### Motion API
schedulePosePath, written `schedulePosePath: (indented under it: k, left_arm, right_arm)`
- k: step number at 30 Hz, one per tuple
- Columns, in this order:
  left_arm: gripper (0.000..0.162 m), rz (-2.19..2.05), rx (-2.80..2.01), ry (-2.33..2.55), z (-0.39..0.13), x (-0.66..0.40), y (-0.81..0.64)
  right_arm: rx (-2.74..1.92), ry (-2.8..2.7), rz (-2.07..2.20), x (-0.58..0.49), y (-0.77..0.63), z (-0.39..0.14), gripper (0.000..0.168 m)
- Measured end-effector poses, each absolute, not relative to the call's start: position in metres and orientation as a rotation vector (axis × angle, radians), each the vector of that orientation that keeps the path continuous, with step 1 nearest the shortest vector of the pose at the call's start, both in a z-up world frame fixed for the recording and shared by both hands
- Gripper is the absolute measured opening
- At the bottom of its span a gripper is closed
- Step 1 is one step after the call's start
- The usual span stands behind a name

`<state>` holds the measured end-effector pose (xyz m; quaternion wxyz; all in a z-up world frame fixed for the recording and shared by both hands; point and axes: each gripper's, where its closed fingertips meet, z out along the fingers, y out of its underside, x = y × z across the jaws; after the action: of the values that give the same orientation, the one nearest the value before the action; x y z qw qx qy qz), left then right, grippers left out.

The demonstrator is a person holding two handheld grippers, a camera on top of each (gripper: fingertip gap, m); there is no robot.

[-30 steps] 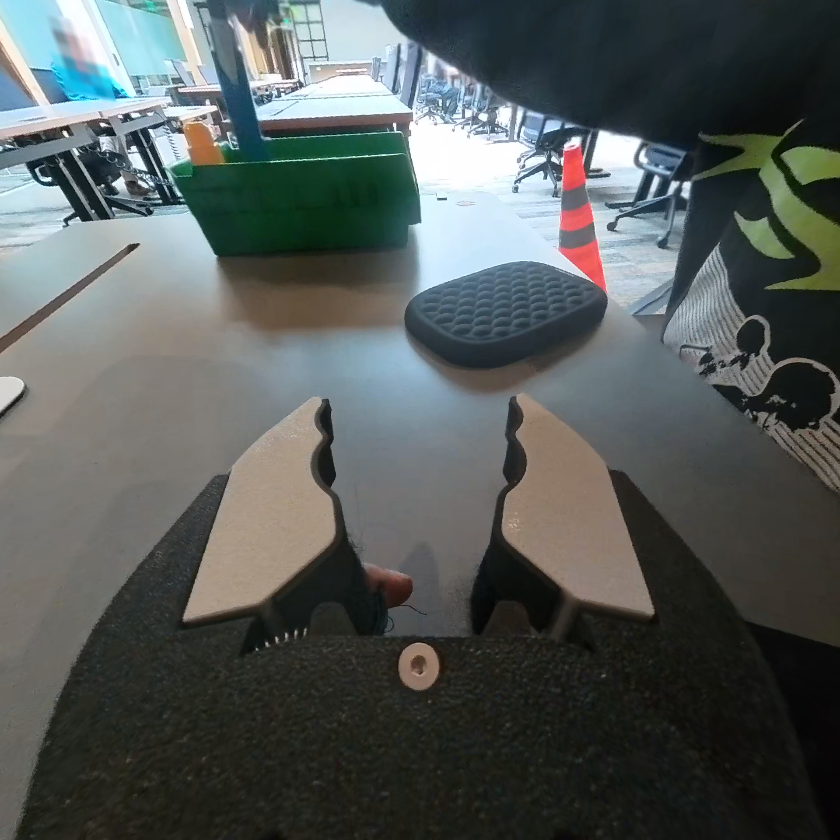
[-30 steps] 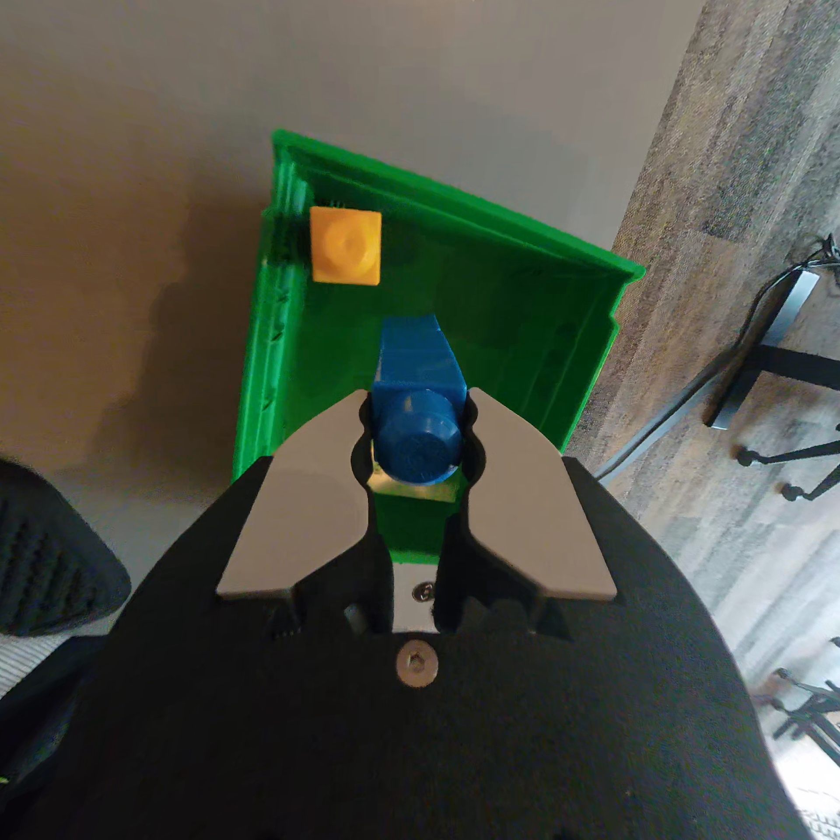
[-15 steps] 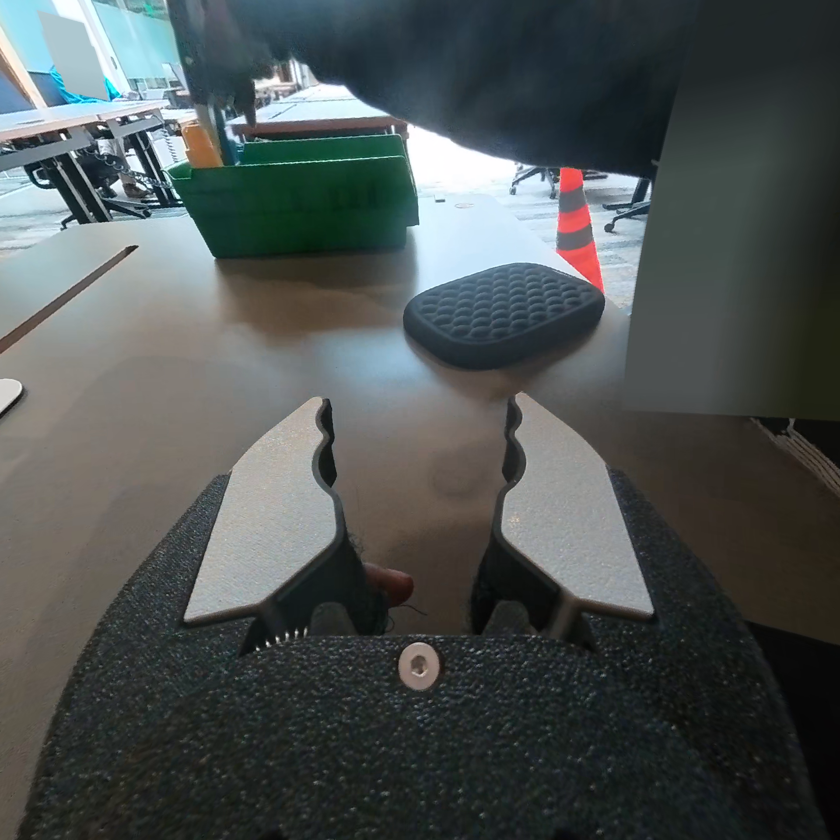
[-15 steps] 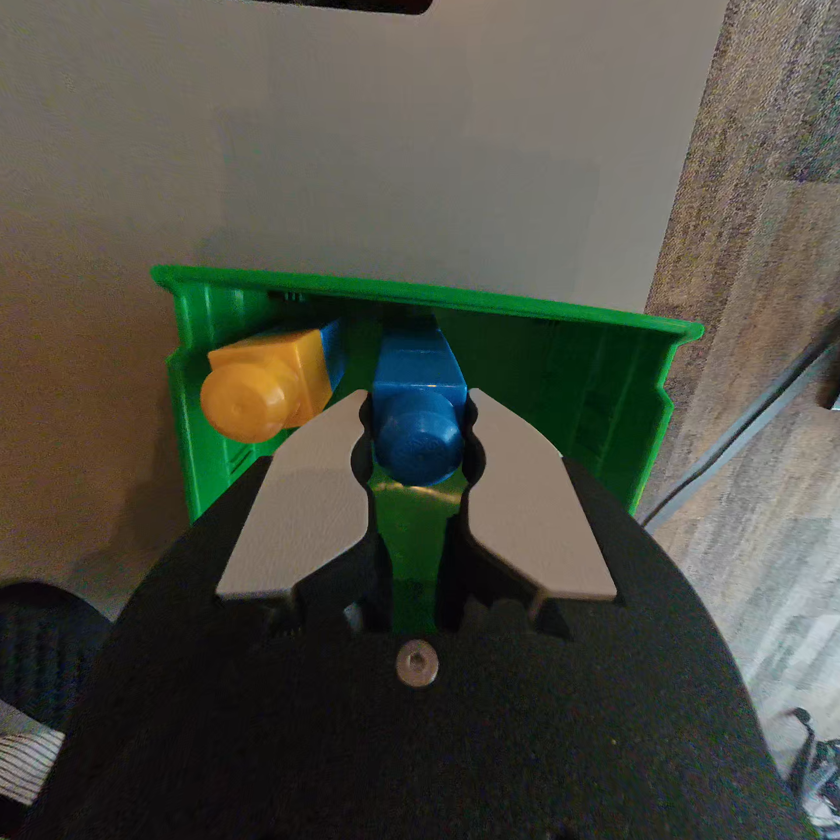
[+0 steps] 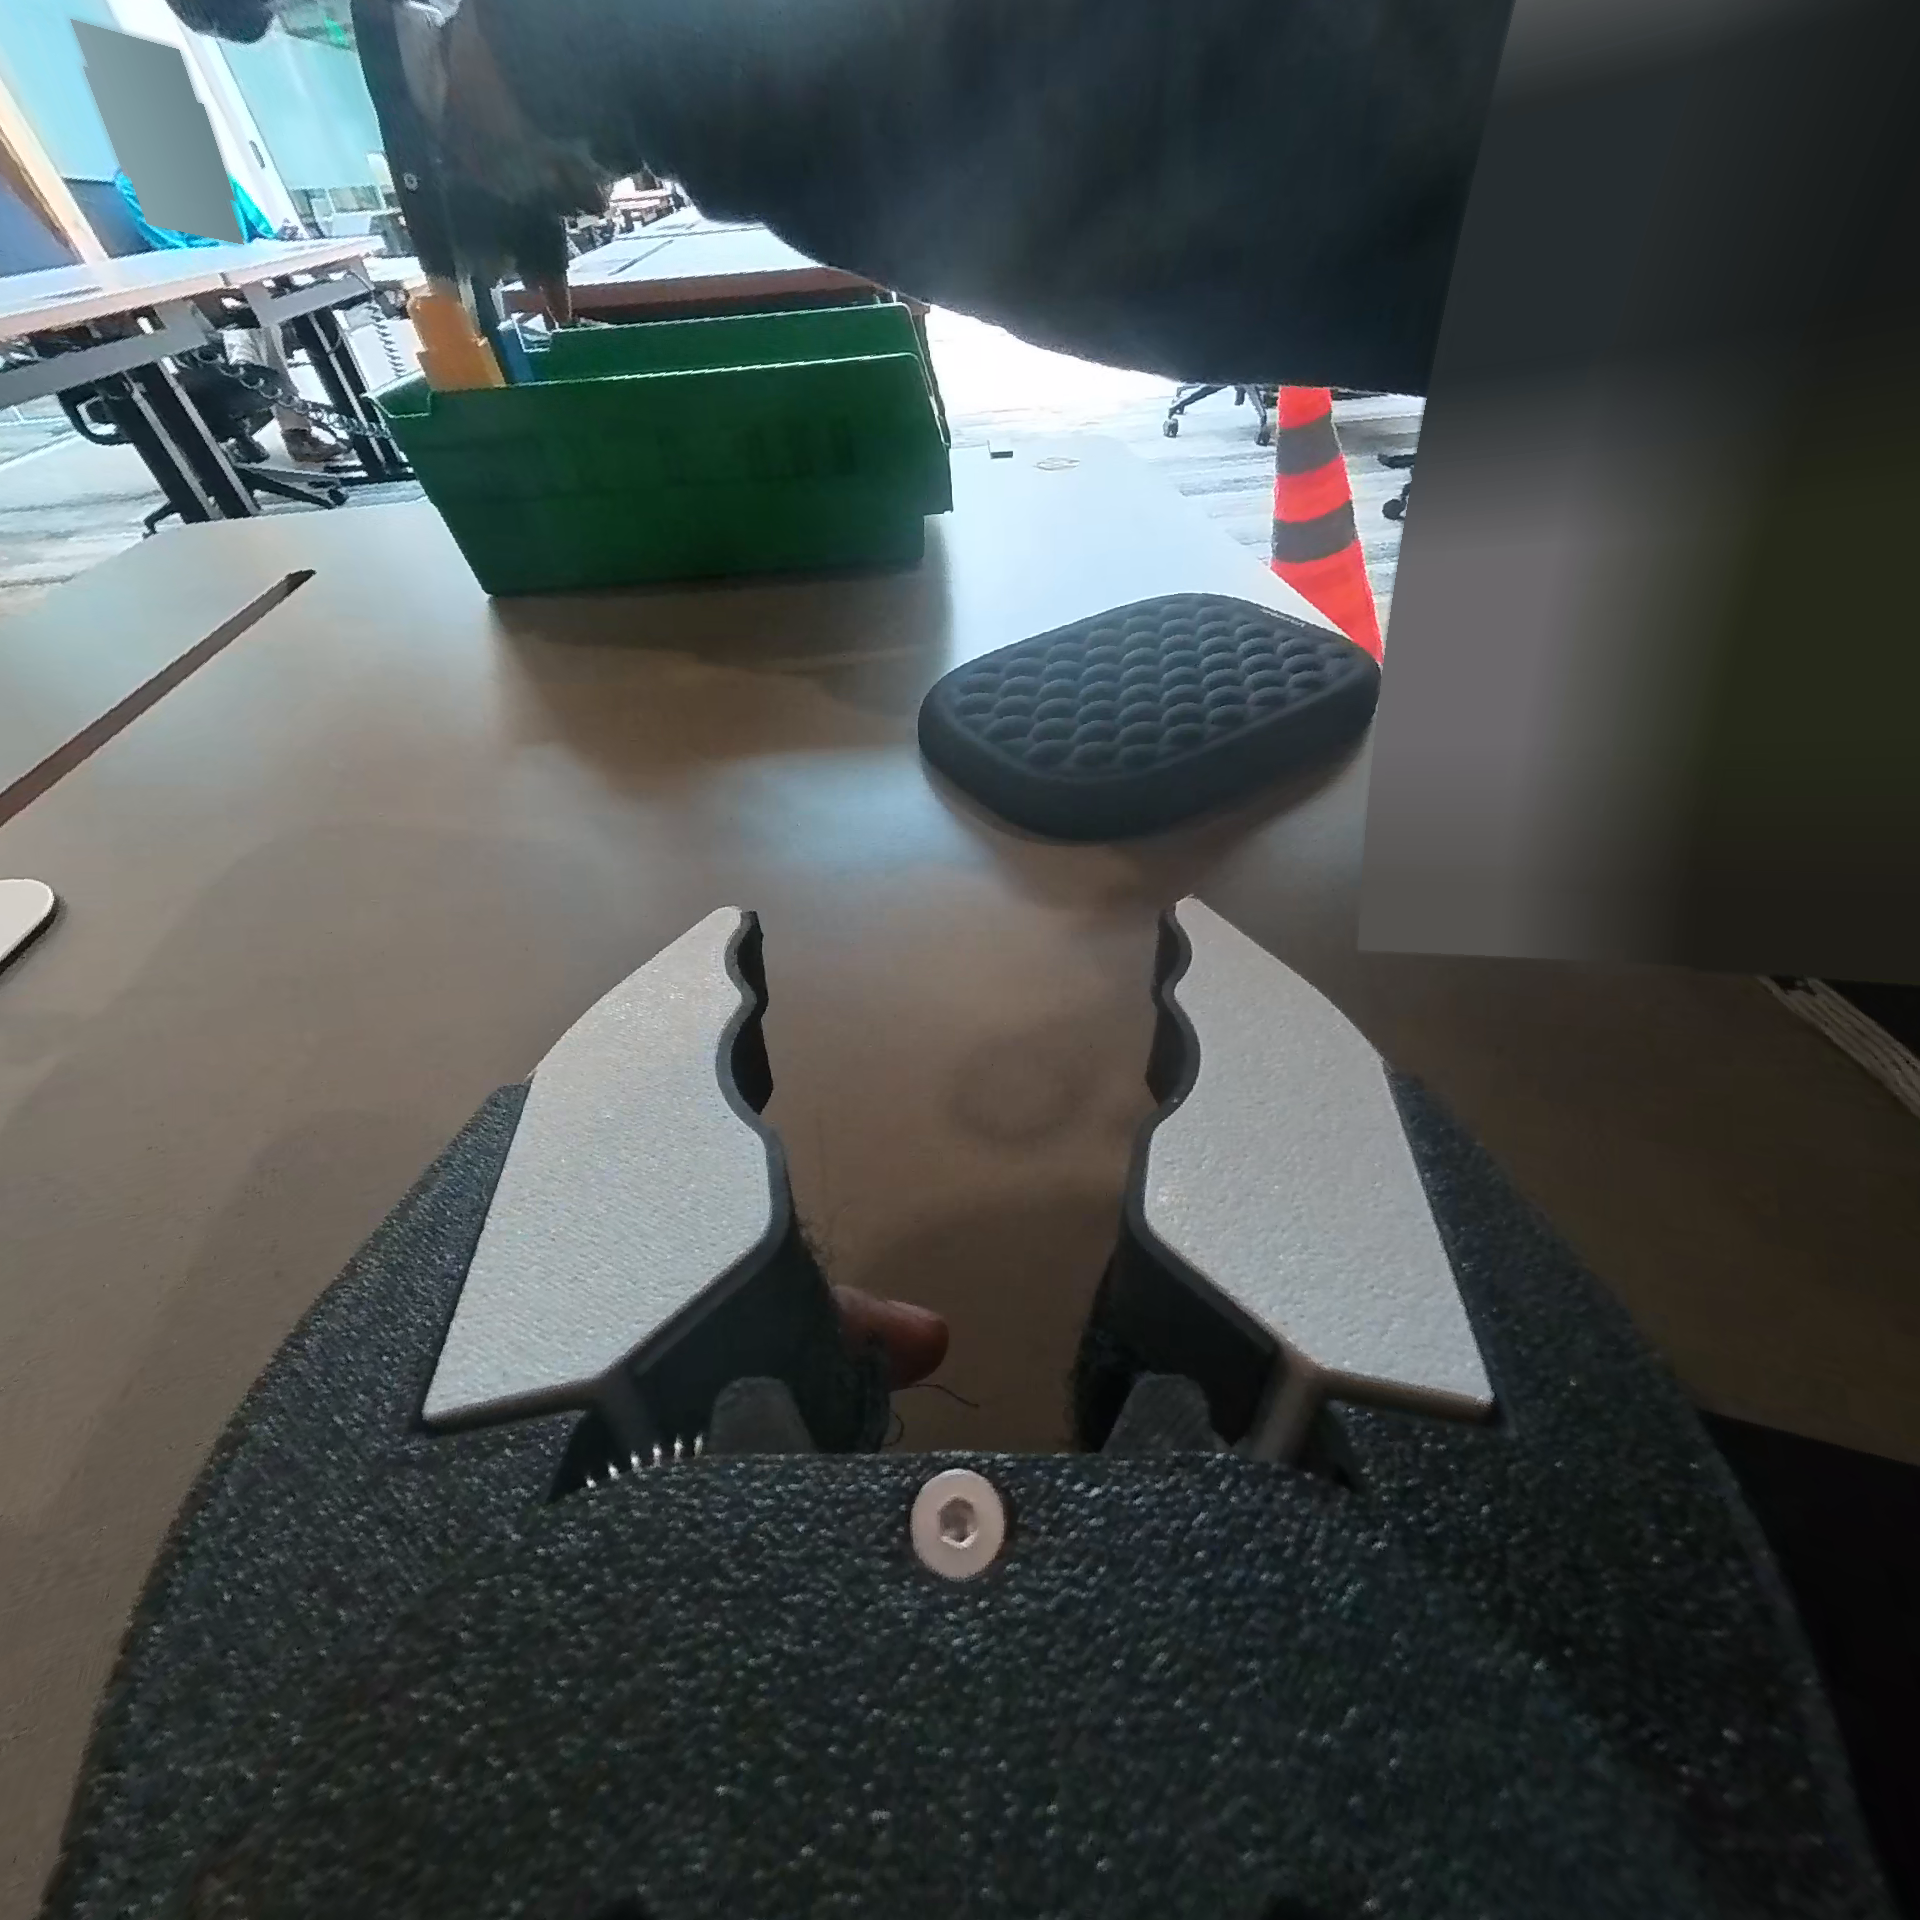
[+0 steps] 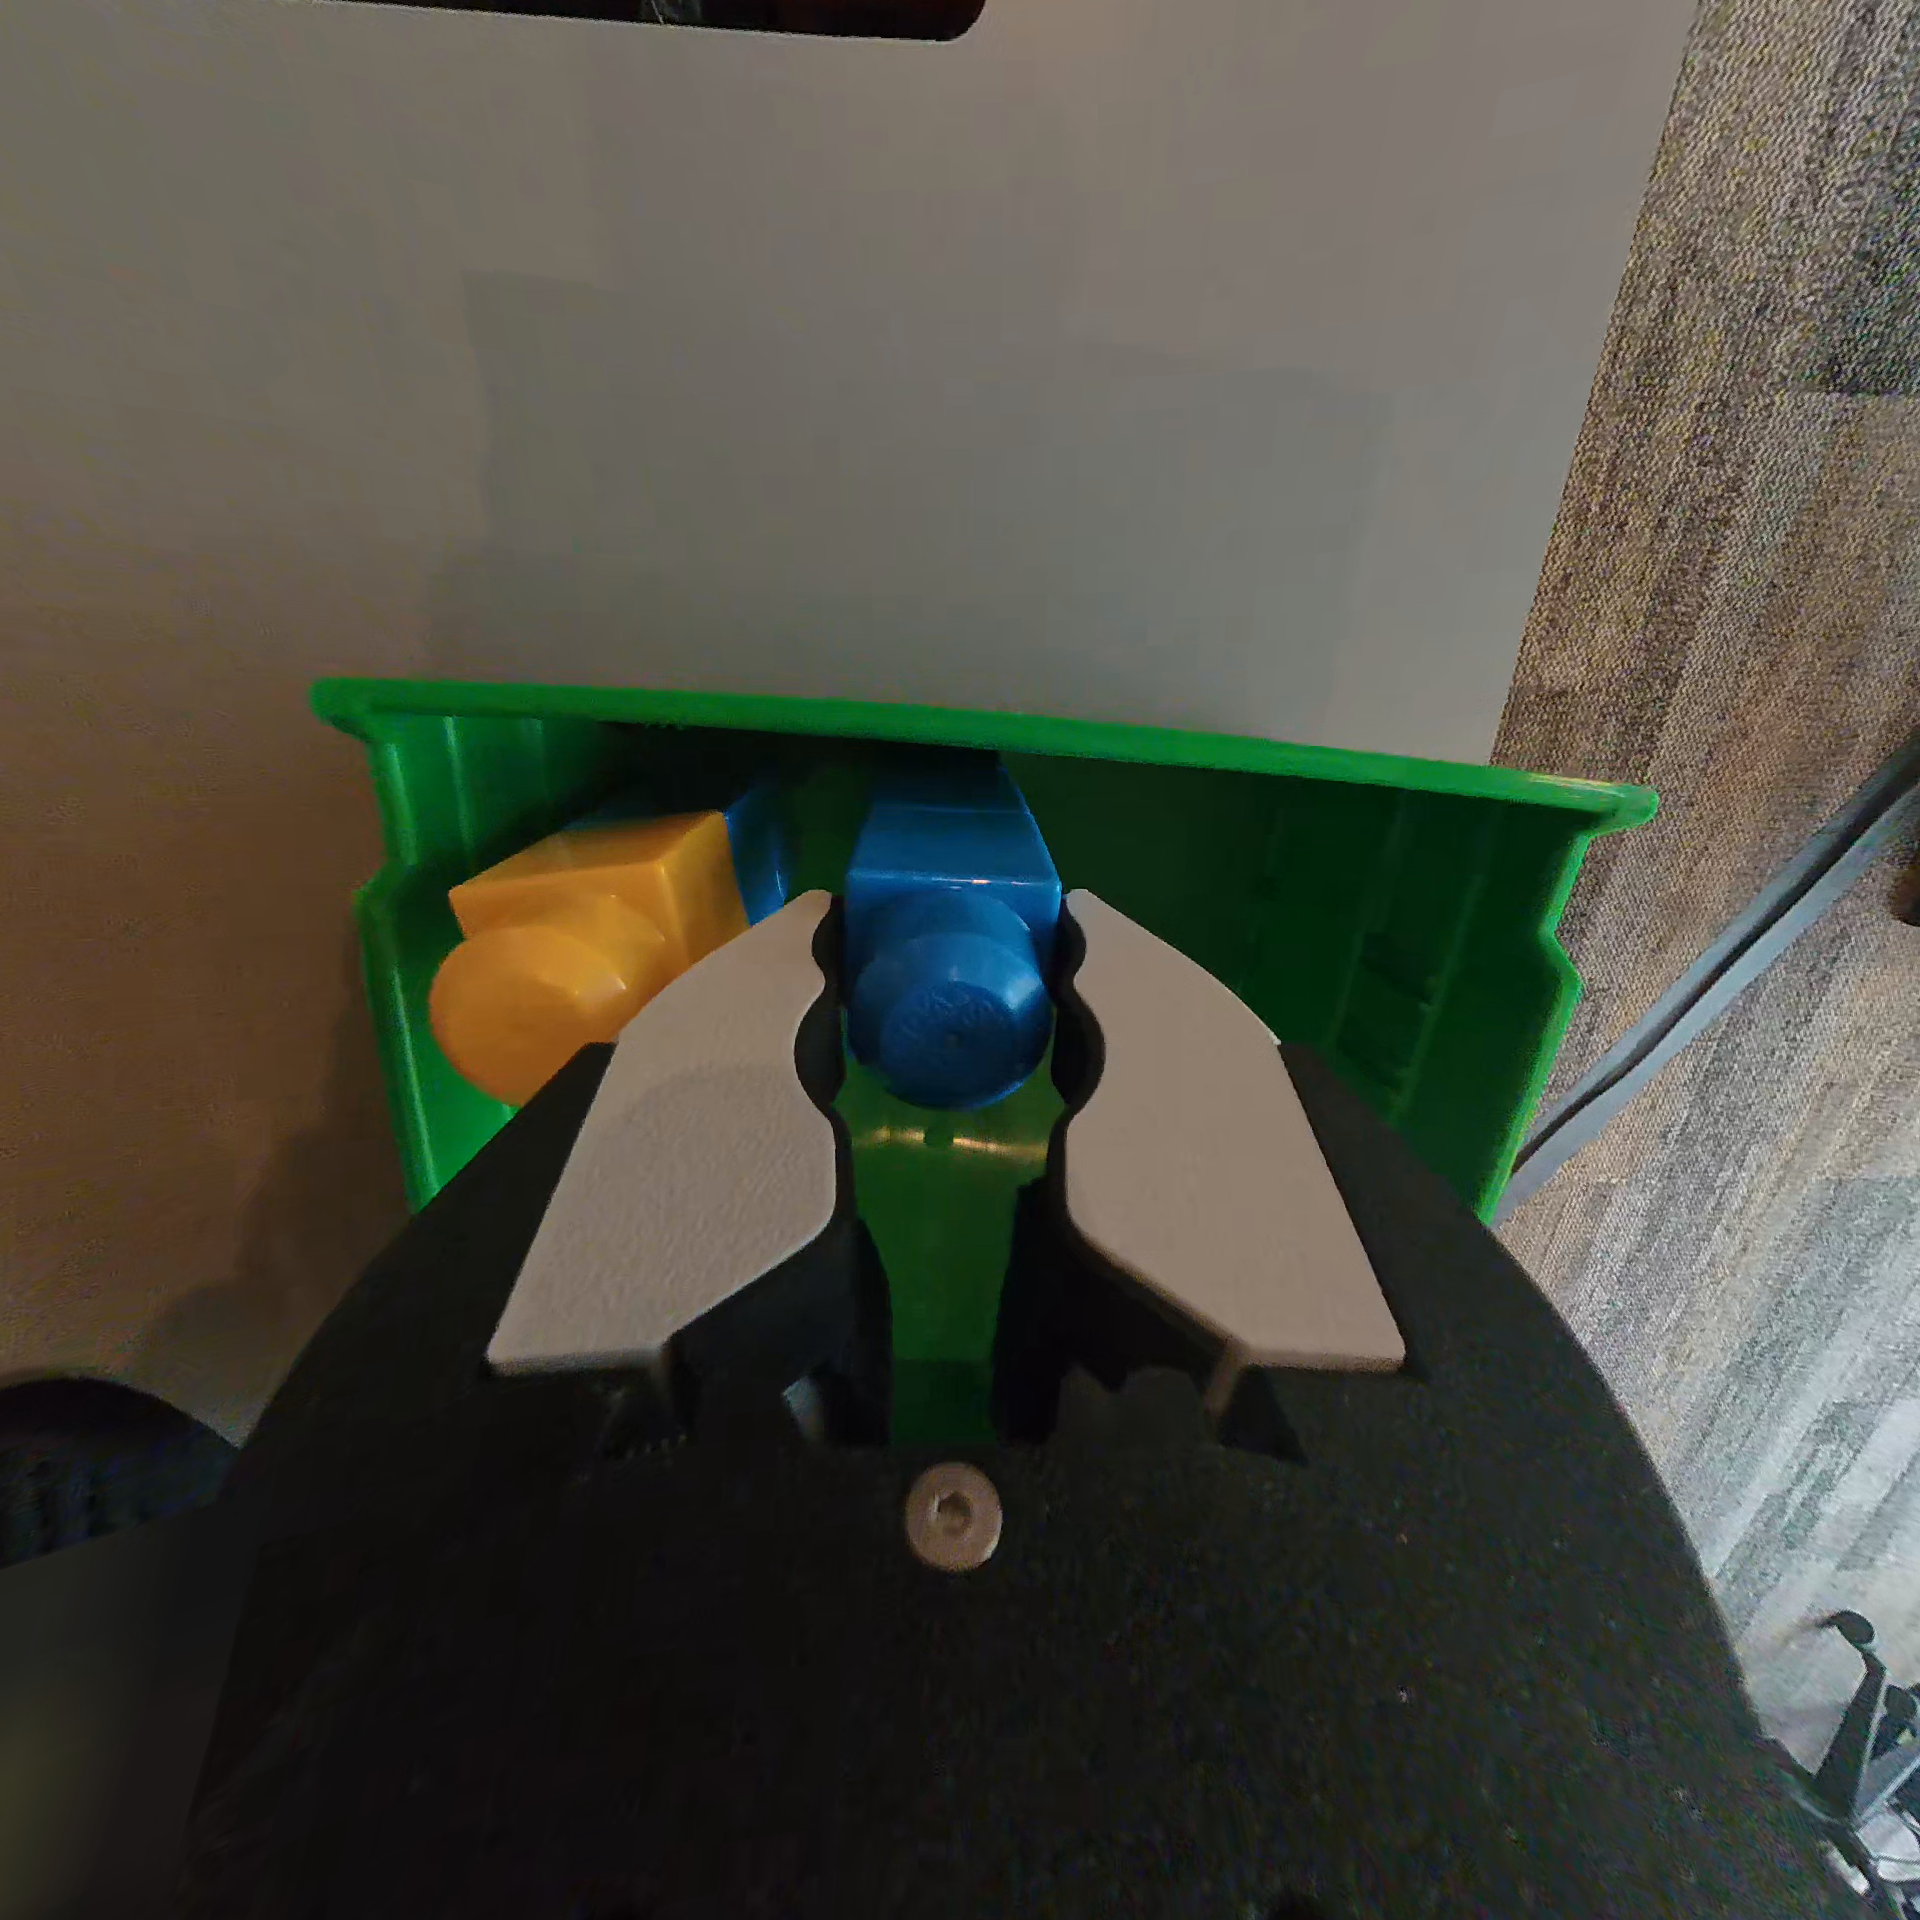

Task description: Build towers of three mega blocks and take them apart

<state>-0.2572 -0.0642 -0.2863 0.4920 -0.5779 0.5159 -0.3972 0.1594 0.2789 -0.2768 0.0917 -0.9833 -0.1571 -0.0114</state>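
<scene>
My right gripper is shut on a blue block tower and holds it down inside the green bin. An orange-topped tower with a blue block under it stands in the bin just left of it. In the left wrist view the green bin stands at the far side of the table, with the orange tower sticking out and the right gripper's dark body above it. My left gripper is open and empty, low over the bare table.
A black honeycomb pad lies on the table right of centre, between my left gripper and the bin. An orange traffic cone stands on the floor beyond the table's right edge. A person's dark sleeve reaches over the table.
My right gripper has lowered the blue tower deeper into the green bin, beside the orange-topped tower. The left gripper has stayed still and open.
</scene>
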Motion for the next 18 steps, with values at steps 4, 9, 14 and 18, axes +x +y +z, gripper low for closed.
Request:
schedulePosePath:
  k: [4, 9, 14, 18]
  left_arm:
    - [0.071, -0.963, -1.401, 1.252, -0.2862, -0.2572, -0.0641]
    - [0.071, -0.963, -1.400, 1.252, -0.2861, -0.2571, -0.0641]
    - [0.071, -0.961, -1.398, 1.251, -0.2859, -0.2569, -0.0642]
    - [0.071, -0.957, -1.395, 1.254, -0.2860, -0.2567, -0.0646]
  right_arm:
    - [-2.914, -0.457, -0.035, 0.1616, 0.2804, -0.2786, 0.037]
    - [-2.894, -0.442, -0.028, 0.1634, 0.2826, -0.2769, 0.037]
    - [-2.878, -0.431, -0.011, 0.1633, 0.2830, -0.2747, 0.037]
    - [-2.863, -0.429, -0.014, 0.1631, 0.2832, -0.2712, 0.039]
